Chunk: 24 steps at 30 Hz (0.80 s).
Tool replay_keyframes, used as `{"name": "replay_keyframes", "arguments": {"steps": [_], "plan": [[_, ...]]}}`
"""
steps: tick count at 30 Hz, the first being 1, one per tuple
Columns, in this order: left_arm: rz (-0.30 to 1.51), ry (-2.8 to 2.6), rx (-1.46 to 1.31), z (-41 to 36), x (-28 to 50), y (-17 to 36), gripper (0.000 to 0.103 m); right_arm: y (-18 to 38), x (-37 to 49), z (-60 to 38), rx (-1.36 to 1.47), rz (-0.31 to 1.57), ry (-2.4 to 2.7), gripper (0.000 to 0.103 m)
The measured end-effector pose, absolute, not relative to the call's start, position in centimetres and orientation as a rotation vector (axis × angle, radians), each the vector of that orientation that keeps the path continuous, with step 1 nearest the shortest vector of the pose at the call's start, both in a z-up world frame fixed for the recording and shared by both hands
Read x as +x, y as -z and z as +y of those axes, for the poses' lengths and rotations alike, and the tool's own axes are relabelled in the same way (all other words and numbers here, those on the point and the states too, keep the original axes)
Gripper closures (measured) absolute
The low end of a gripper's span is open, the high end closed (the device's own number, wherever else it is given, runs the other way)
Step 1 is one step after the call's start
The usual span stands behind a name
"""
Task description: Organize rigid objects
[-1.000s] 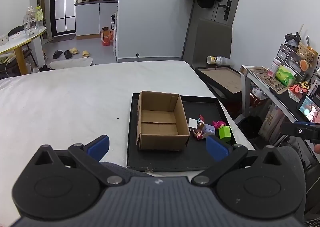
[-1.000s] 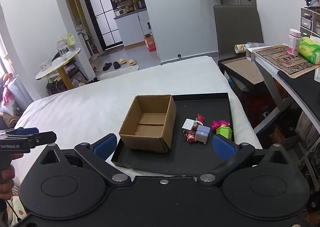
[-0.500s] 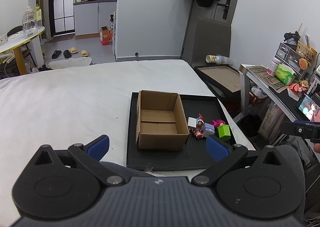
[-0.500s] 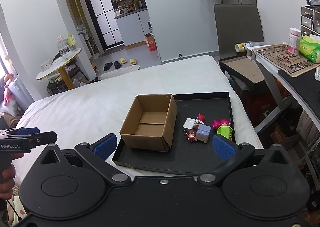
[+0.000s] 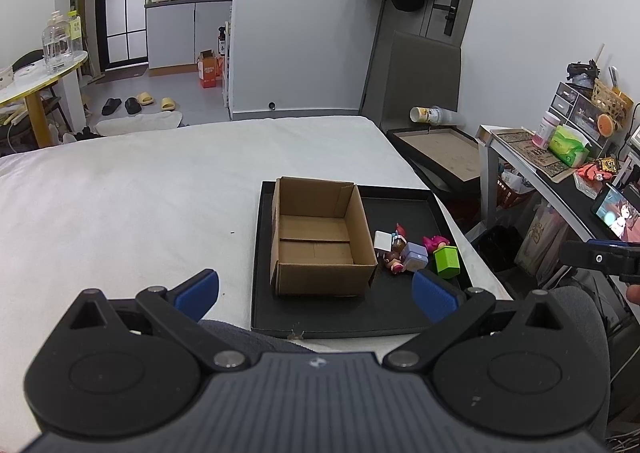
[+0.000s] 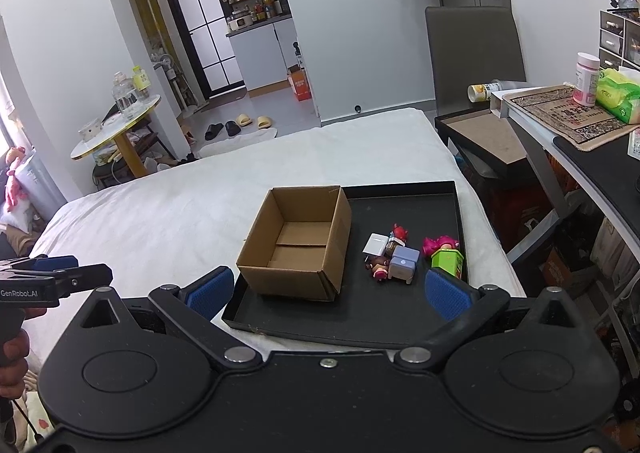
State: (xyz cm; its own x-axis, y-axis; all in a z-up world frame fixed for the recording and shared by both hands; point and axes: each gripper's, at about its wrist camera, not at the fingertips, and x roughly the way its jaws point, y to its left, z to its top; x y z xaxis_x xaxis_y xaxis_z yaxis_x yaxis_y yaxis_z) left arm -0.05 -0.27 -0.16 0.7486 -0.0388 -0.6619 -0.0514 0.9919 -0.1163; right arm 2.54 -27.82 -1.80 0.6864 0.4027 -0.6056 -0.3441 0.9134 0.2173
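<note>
An open, empty cardboard box (image 5: 318, 237) (image 6: 298, 243) stands on the left part of a black tray (image 5: 400, 313) (image 6: 404, 205) on a white bed. Right of the box lies a cluster of small toys: a white cube (image 6: 376, 244), a lilac cube (image 6: 404, 263), small figurines (image 6: 378, 267), a pink figure (image 6: 440, 244) and a green block (image 5: 447, 261) (image 6: 450, 262). My left gripper (image 5: 316, 295) is open and empty, held back short of the tray's near edge. My right gripper (image 6: 328, 291) is open and empty, also short of the tray.
The white bed (image 5: 140, 193) spreads left of the tray. A desk (image 6: 580, 141) with a tissue pack and a bottle stands at the right, with a chair (image 6: 474, 53) and a framed board (image 5: 444, 151) behind. A round table (image 6: 116, 125) is far left.
Both grippers stay open and nearly still; the views shift only slightly. The box and toys have not moved.
</note>
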Motion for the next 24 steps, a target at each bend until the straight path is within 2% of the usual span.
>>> {"name": "replay_keyframes", "arguments": {"steps": [24], "plan": [[0.741, 0.002, -0.132, -0.55, 0.07, 0.29, 0.001, 2.21, 2.25, -27.91, 0.088, 0.703, -0.416, 0.0]]}}
